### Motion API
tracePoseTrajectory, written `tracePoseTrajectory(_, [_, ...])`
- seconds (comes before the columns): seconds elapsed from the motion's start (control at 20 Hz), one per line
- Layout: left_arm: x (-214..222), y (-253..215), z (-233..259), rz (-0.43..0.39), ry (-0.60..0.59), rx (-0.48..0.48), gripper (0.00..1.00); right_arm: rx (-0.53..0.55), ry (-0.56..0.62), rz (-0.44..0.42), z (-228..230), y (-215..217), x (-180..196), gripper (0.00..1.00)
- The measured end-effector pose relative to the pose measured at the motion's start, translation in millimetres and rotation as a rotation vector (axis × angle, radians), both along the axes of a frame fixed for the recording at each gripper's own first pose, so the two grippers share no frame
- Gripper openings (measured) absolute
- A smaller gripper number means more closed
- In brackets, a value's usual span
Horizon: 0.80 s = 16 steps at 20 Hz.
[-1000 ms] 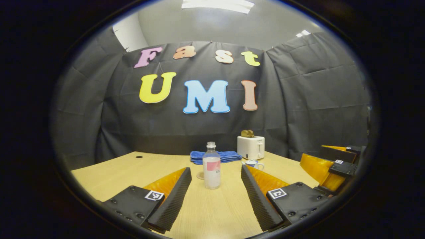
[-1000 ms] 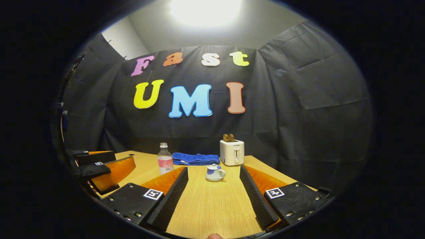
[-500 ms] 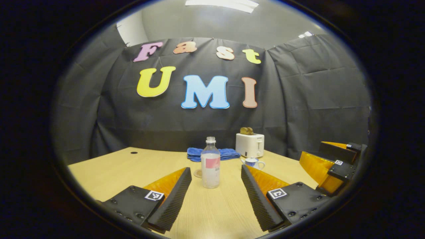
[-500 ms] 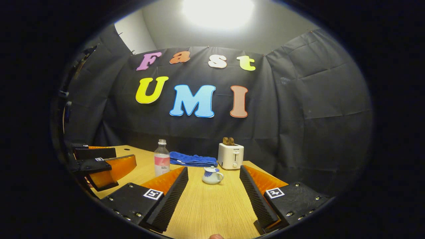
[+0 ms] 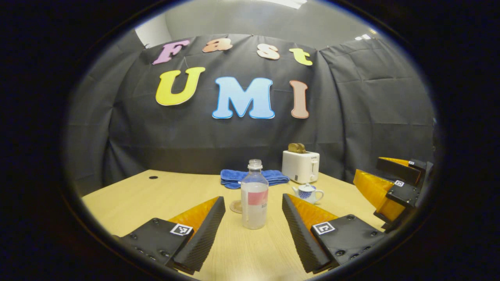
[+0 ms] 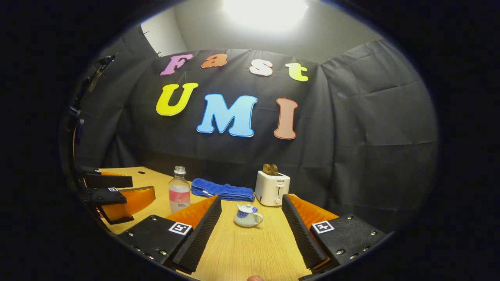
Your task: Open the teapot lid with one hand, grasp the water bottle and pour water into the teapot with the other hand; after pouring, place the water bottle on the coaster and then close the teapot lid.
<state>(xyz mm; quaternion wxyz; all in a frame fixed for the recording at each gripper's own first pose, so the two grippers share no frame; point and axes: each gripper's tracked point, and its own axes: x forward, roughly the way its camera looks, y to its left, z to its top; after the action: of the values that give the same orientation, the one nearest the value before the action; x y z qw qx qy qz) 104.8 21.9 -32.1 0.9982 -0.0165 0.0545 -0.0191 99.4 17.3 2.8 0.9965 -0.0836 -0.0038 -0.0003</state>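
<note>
Left gripper [image 5: 253, 218] hovering low over the table [image 5: 129, 195], fingers spread wide and gripping nothing; bottle [image 5: 254, 195] standing upright, uncapped, just ahead in line with the gap between them, not touching either. Coaster [image 5: 235, 206] lying right behind the bottle on its left, partly hidden. Teapot [image 5: 308, 192] sitting further back to the right, lid on, handle pointing right. Towel [image 5: 253, 177] and toaster [image 5: 300, 166] resting at the far edge by the wall, bread poking out of the toaster. Right gripper [image 6: 252, 218] also hanging open and empty, teapot [image 6: 246, 216] sitting between its fingertips without contact, lid in place. In the right gripper view, bottle [image 6: 179, 190] standing well left of the teapot, left gripper [image 6: 117, 191] showing at the left edge. Fingertip of the holding hand [image 6: 254, 278] peeking in at the bottom.
</note>
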Motion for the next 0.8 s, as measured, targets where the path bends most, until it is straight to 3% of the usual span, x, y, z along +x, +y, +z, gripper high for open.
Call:
tracePoseTrajectory(0.5, [81.9, 0.5, -50.1, -0.032, 0.11, 0.032, 1.0, 0.059, 0.105, -0.005, -24.5, 1.1, 101.1, 0.96])
tracePoseTrajectory(0.8, [119.2, -5.2, -85.6, -0.064, 0.183, 0.053, 1.0, 0.013, 0.153, -0.05, -51.8, -5.4, 162.9, 0.96])
